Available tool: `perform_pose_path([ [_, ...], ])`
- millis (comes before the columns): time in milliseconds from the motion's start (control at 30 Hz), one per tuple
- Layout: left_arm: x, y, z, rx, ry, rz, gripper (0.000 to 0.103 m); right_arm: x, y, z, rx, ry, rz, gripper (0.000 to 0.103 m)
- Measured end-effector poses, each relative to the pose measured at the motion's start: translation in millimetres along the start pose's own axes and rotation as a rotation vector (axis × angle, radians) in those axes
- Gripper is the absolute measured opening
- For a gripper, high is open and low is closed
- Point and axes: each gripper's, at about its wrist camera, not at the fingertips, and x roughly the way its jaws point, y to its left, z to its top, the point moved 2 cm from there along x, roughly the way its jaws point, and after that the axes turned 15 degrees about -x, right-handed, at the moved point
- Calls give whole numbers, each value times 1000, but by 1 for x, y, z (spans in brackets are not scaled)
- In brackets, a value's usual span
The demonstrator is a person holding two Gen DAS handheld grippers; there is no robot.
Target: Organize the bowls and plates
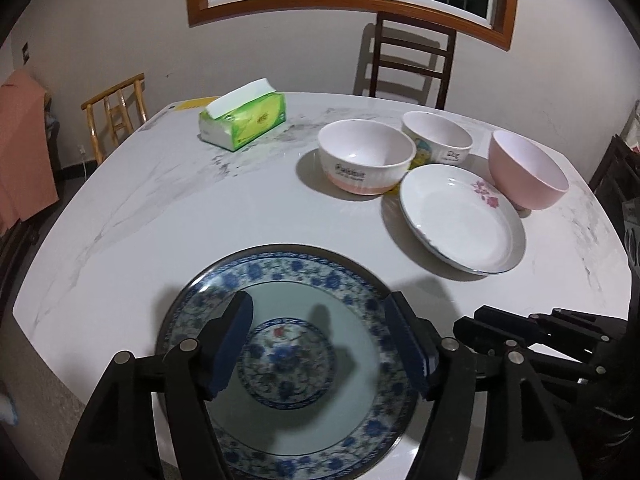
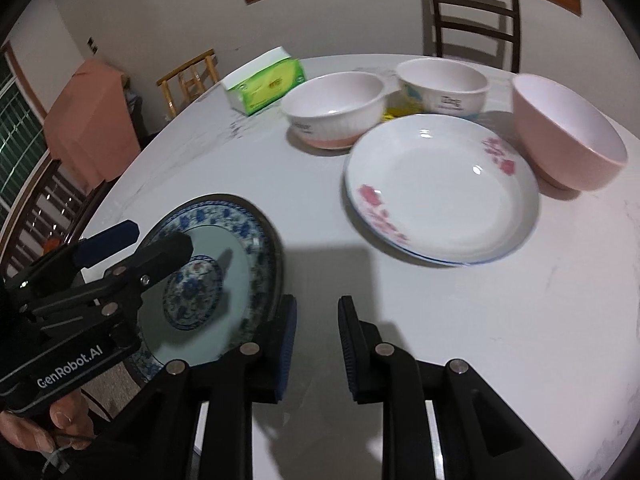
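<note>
Blue-patterned plate (image 1: 288, 364) is sitting at the table's (image 1: 200, 216) near edge, glazed, slick, breakable; left gripper (image 1: 320, 344) is hovering wide open above, empty; the rim is looking like the safest hold.

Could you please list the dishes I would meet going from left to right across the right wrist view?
Blue patterned plate → ribbed white bowl → white floral plate → pink bowl. The cartoon bowl overlaps in order, so I left it out.

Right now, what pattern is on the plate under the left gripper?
Blue floral rim and centre medallion on the plate; clearest in the left wrist view.
</note>
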Motion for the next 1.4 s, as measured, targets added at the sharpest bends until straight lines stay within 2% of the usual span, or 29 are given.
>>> perform_pose_path([
  [500, 3, -40, -7, 47, -55, 13, 70, -42, -64, -19, 137, -138, -122, 22],
  [900, 16, -54, -1, 23, -82, -44, 75, -50, -104, -27, 155, -170, -182, 22],
  [1167, 34, -63, 12, 22, -73, -46, 75, -44, -122, -18, 133, -174, -216, 22],
  [1400, 55, -75, 25, 25, -57, -53, 75, -29, -138, -10, 129, -161, -207, 22],
])
